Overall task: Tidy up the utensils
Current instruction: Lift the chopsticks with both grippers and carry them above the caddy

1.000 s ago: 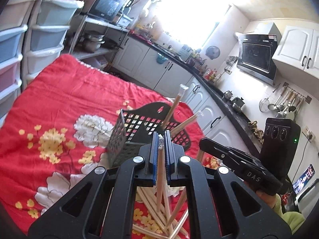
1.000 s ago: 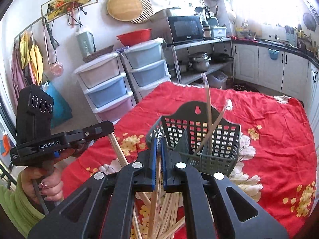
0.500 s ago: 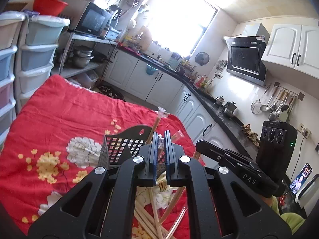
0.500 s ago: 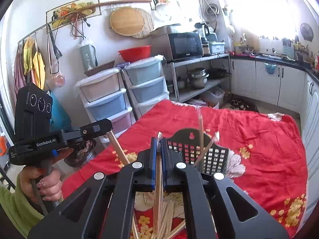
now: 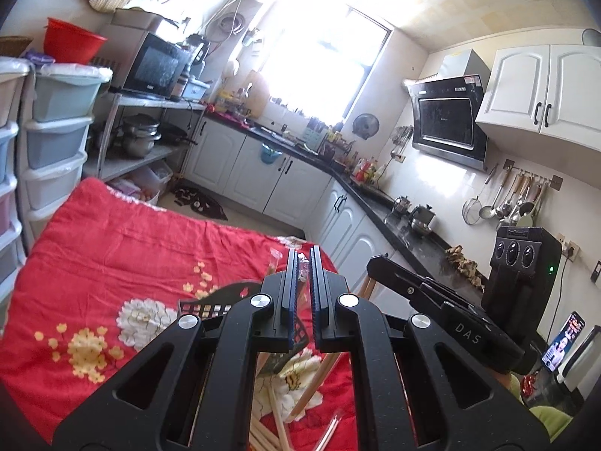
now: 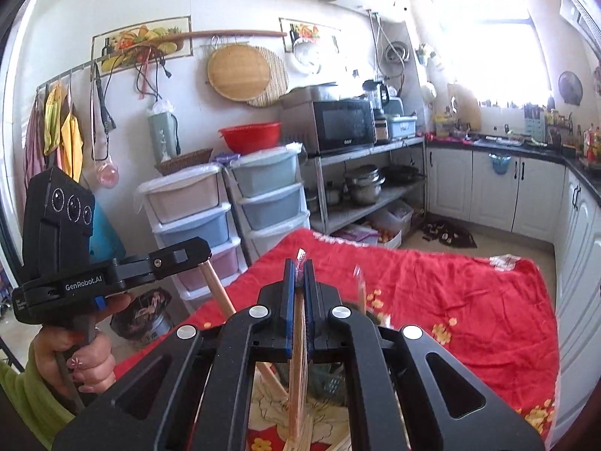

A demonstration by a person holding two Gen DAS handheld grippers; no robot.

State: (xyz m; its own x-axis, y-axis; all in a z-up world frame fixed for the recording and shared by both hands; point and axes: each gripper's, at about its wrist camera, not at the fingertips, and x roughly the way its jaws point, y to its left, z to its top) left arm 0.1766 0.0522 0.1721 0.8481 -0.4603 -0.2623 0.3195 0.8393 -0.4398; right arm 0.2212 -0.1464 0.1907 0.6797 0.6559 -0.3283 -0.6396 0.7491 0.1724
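A kitchen with white cabinets (image 5: 285, 173) surrounds a table under a red flowered cloth (image 5: 112, 263). Near its middle sits a dark basket (image 5: 210, 306). Each gripper, left (image 5: 303, 285) and right (image 6: 299, 282), clamps one upright wrapped chopstick (image 6: 298, 323), tip up.

Both grippers have risen above the black basket (image 5: 210, 306): the left gripper (image 5: 302, 263) and right gripper (image 6: 299, 267) each lifted a wrapped chopstick (image 6: 296, 357), and the basket now sits low, largely hidden behind them.
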